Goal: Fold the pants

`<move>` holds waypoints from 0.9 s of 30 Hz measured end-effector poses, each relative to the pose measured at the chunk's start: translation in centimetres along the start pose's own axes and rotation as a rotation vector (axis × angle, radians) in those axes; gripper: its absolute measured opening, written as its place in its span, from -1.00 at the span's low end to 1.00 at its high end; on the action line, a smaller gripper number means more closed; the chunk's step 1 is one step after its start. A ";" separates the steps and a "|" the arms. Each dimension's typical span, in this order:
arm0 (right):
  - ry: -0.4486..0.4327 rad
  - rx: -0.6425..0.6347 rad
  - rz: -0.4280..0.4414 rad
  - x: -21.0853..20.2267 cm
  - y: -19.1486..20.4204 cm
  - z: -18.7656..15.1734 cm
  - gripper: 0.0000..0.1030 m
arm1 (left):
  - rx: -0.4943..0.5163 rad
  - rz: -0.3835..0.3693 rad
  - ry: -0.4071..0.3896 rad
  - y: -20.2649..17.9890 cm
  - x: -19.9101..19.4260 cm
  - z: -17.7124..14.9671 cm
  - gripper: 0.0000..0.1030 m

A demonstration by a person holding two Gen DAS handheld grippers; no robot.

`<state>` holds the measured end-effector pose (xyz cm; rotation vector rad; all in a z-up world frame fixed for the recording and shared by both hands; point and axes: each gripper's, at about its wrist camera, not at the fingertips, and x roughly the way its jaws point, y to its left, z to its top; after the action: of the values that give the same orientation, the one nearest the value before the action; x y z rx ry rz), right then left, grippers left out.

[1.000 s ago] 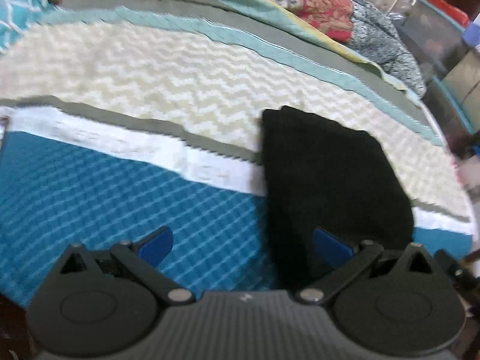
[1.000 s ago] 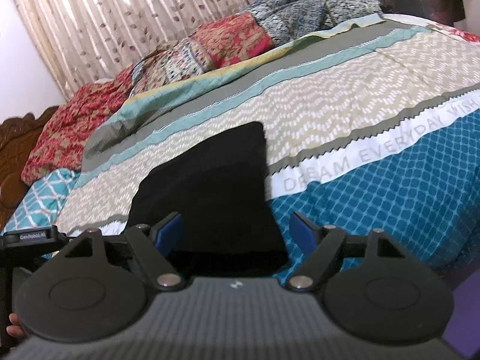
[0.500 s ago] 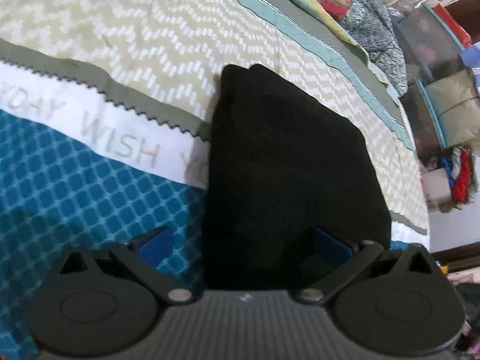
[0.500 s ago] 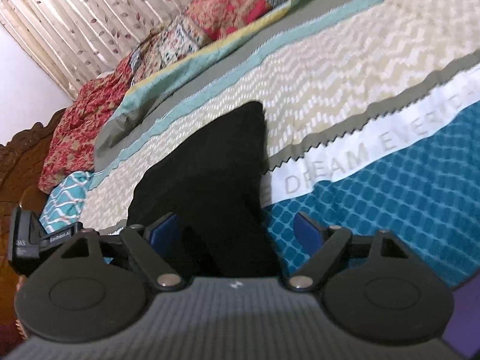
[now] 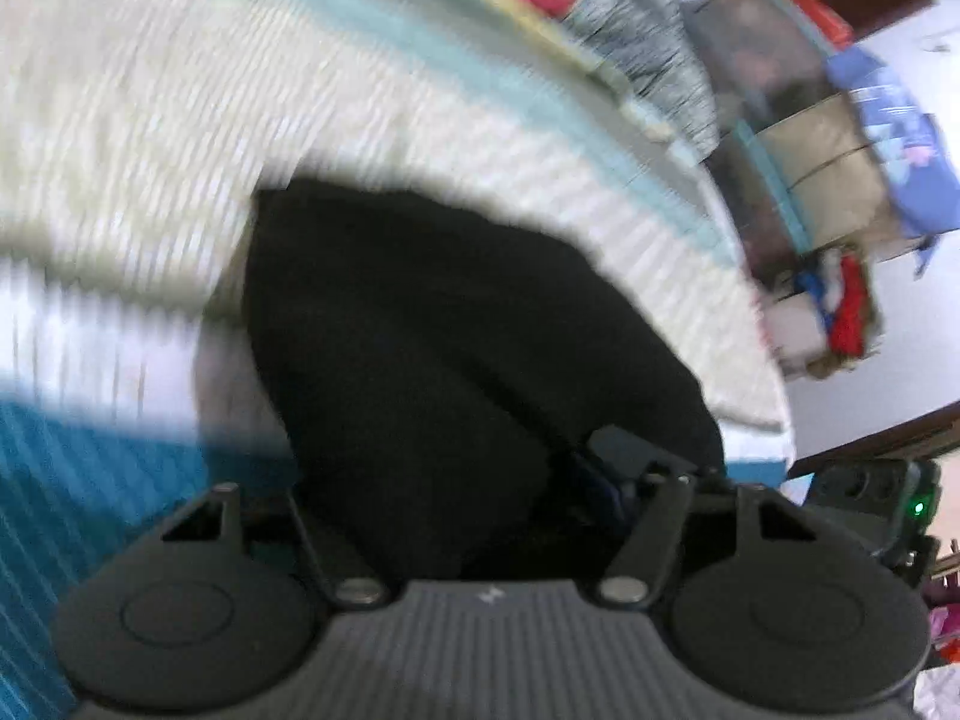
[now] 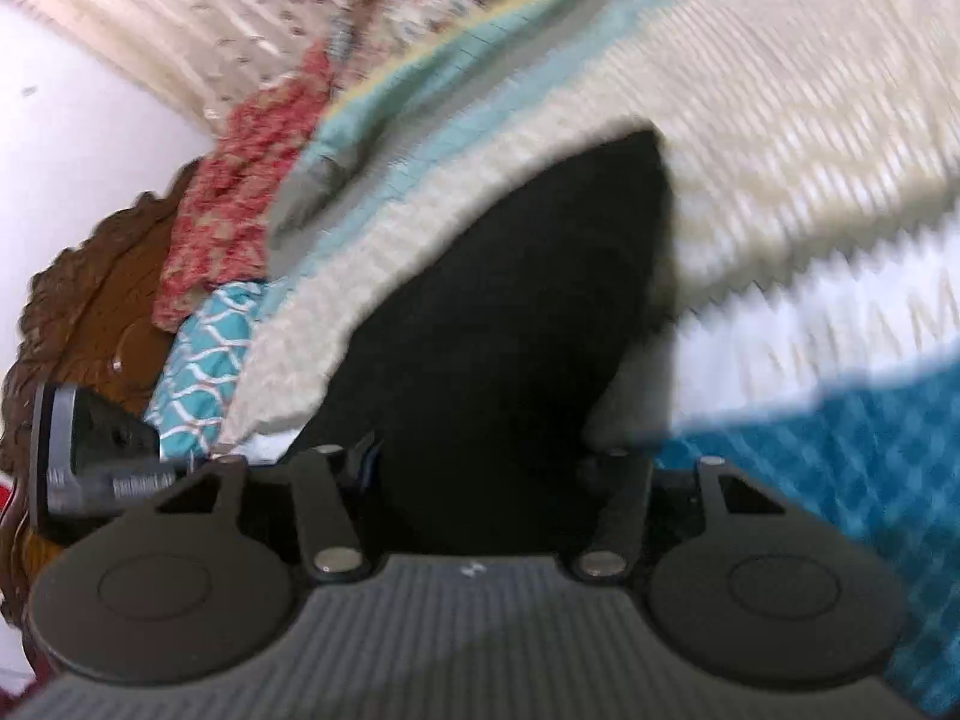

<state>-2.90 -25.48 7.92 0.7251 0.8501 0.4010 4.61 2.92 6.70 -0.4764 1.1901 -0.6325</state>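
Note:
The black pants (image 5: 456, 348) lie folded on the patterned bedspread (image 5: 120, 180). In the left wrist view my left gripper (image 5: 456, 498) is open, its jaws spread wide over the near edge of the pants; the right blue pad (image 5: 600, 480) shows, the left one is hidden by the cloth. In the right wrist view the pants (image 6: 516, 330) fill the middle. My right gripper (image 6: 486, 468) is open and straddles their near edge; a blue pad (image 6: 369, 456) shows at the left. Both views are blurred by motion.
Stacked boxes and clothes (image 5: 840, 192) stand past the bed's right side. A carved wooden headboard (image 6: 90, 312) and red patterned pillows (image 6: 240, 198) are at the left. The other gripper's body (image 6: 90, 456) shows low left in the right wrist view.
Both grippers have moved down and forward onto the near edge of the pants, which now fill more of each view. Jaws stay wide apart.

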 end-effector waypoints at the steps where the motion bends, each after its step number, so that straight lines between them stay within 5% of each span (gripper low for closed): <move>1: -0.033 -0.028 0.013 -0.2 0.8 1.0 0.05 | 0.022 -0.012 -0.029 -0.7 -0.7 1.3 0.21; 8: -0.272 -0.262 0.066 2.1 4.7 10.6 0.06 | 0.280 0.052 -0.276 -4.5 -2.5 11.7 0.25; 13: -0.353 -0.331 0.043 7.8 2.7 15.9 0.06 | 0.331 0.129 -0.377 -3.2 1.1 18.3 0.26; 19: -0.299 -0.180 -0.002 15.8 -2.5 18.1 0.06 | 0.236 0.224 -0.339 2.2 7.8 23.3 0.22; 23: -0.224 -0.104 -0.045 18.8 -5.1 16.6 0.15 | 0.246 0.301 -0.272 4.8 11.3 22.8 0.19; 27: -0.181 0.000 0.008 18.5 -6.7 16.6 0.26 | 0.244 0.321 -0.298 5.6 11.5 21.6 0.70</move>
<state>21.81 -26.19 0.58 0.7530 0.6773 0.3371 28.99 -0.44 1.73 -0.1595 0.8672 -0.4048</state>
